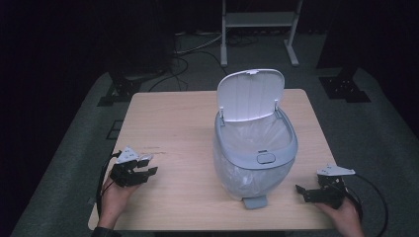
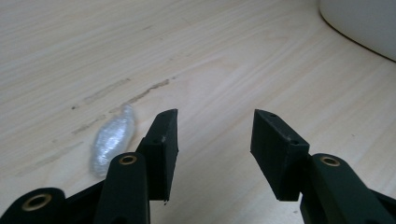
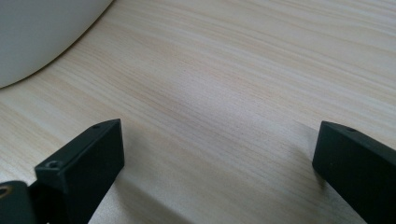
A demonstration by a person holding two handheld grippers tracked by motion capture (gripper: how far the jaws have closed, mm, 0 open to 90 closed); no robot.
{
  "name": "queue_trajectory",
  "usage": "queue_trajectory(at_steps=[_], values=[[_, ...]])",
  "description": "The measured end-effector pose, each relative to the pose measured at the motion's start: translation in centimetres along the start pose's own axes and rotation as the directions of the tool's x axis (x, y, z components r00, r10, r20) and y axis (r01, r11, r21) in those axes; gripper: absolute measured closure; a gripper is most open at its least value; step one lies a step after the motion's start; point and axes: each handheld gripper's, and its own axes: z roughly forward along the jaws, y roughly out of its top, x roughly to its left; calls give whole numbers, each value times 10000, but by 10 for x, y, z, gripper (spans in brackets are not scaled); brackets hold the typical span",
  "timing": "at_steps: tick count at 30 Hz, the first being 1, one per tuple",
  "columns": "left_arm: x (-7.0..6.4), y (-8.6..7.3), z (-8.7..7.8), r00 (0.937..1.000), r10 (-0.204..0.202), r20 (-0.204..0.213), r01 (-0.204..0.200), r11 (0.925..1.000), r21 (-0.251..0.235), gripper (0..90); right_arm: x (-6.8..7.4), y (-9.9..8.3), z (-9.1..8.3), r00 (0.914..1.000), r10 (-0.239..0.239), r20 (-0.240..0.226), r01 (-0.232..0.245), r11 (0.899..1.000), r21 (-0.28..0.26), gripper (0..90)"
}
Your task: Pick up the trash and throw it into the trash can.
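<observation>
Both grippers rested apart on the table, with a small crumpled plastic wad lying beside the left one.

In the high view, the left gripper [image 1: 146, 165] sat at lower left and the right gripper [image 1: 309, 190] at lower right, each with jaws spread and empty. The plastic wad [image 2: 112, 137] lay just left of the left jaw in the left gripper view, outside the gap. The bin [image 1: 254, 148], lid raised and lined with a clear bag, stood centre-right on the table [image 1: 168, 123].

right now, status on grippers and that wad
Left gripper open, low over table. Wad just beside its left jaw, untouched. Right gripper open, empty. Bin lid up, path clear.
</observation>
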Motion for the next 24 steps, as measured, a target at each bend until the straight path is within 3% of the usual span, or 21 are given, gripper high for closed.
queue_trajectory(at_steps=[9, 13, 24], values=[[20, 1, 7, 9991, -285, -299, 285, 9996, -7, 525, 0, 0, 0, 10000, 18, -2, -18, 10000, 9, 11], [27, 3, 11, 9984, -132, -544, 139, 9998, 121, 538, 0, 0, 0, 10000, 25, 11, -25, 10000, 6, 11], [46, 6, 27, 9957, -434, -818, 448, 9989, 154, 553, 0, 0, 0, 10000, 19, 14, -19, 10000, 4, 11]])
